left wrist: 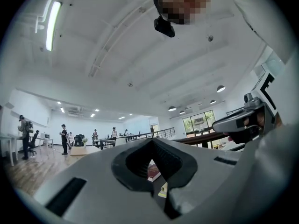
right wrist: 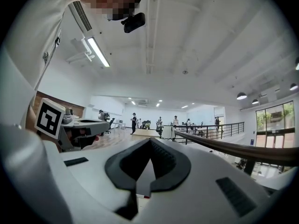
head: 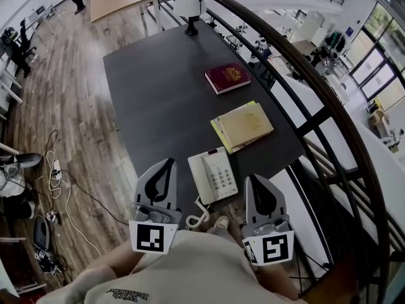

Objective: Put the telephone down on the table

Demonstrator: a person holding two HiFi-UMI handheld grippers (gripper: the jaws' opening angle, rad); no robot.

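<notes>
While the left gripper (head: 169, 163) and right gripper (head: 254, 178) hover with jaws clenched on nothing, the telephone (head: 214, 176) lies on the table (head: 158, 94) just ahead, between them. Setting-down looks finished; the next move needs only backing away.

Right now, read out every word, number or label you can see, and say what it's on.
No text can be read as it stands.
red book: gold cover print, too small.
telephone: keypad marks, too small.
shirt: dark print, upside down, blurred.
left gripper and right gripper: square marker patterns only, no words.
</notes>
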